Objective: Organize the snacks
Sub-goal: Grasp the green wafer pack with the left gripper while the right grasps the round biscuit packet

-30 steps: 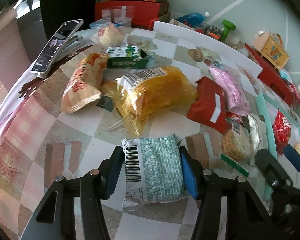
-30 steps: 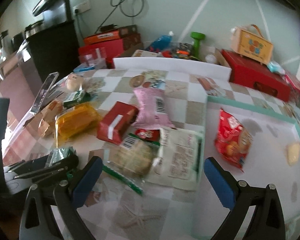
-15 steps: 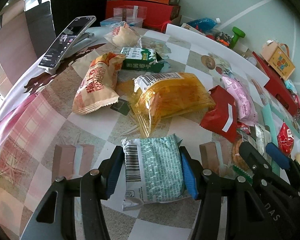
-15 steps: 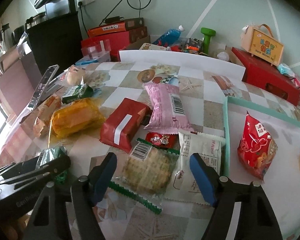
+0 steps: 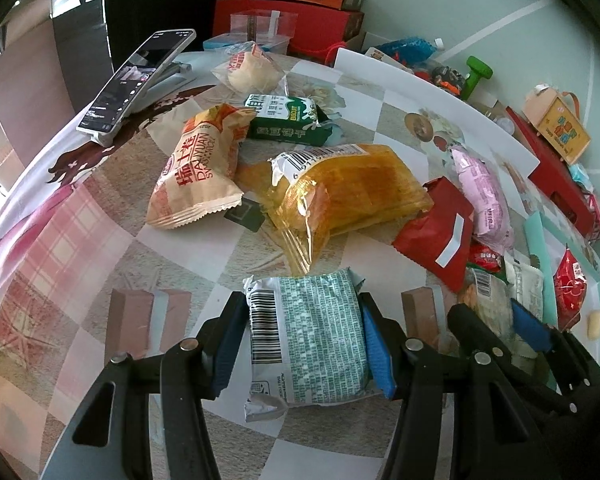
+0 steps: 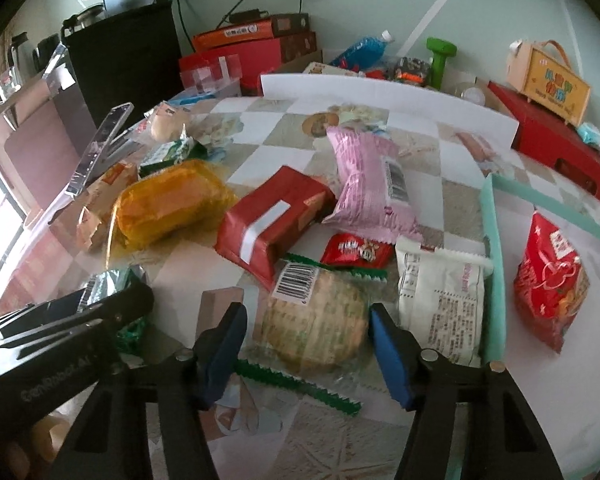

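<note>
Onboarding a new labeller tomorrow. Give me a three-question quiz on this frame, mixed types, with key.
1. True or false: the left claw is shut on the green-and-white printed foil snack packet.
2. What sits between the open right claw's fingers? A) the pink plastic snack bag B) the round rice cracker in clear wrap with green serrated edges C) the red paper-wrapped block with white tape
3. Fill in: the red crinkly snack bag lies inside the teal-rimmed white ____.

Key: 1 true; 2 B; 3 tray.

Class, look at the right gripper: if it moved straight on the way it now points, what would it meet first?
Most likely the round cracker packet, lying on the table between the open fingers of the right gripper. Beyond it lies the small red candy packet; depth is uncertain.
</note>
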Tool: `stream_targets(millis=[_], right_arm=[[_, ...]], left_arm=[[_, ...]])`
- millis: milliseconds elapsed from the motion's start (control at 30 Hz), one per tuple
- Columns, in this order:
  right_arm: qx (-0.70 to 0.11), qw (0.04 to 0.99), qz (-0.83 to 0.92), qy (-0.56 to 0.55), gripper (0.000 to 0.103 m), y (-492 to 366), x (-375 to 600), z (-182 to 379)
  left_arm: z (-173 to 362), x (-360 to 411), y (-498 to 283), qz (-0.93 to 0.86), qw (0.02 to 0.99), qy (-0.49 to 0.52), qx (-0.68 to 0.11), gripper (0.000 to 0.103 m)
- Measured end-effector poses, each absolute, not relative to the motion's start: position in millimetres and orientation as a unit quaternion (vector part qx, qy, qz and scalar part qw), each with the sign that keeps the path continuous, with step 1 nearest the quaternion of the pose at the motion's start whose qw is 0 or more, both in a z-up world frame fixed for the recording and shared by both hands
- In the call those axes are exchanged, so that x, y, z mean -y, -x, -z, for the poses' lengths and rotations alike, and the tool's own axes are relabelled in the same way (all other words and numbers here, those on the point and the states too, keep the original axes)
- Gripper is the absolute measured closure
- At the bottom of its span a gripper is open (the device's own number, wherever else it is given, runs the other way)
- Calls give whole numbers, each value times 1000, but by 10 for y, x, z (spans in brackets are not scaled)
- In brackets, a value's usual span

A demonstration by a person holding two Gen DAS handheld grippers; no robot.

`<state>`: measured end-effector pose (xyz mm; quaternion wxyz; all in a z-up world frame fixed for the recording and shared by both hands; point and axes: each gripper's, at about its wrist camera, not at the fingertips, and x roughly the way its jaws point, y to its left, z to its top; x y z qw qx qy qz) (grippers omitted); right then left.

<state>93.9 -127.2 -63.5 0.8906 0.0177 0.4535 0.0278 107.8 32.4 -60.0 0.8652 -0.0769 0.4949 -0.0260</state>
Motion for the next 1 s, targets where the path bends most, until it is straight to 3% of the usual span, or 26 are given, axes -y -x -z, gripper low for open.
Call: stream_targets(millis=[467,600,1000], right_arm=[[-452,892,-17,10,41,-920,1197,680],[-452,892,-12,11,49,-906,1212,672],[-447,894,-7,11,50,-840,1232,585]], left_arm=[[618,-256,-1084,19,867,55,-495,46],[620,-250,-1088,19,867,50,-496,46],[612,-237,-1081,18,867,43,-496,48]])
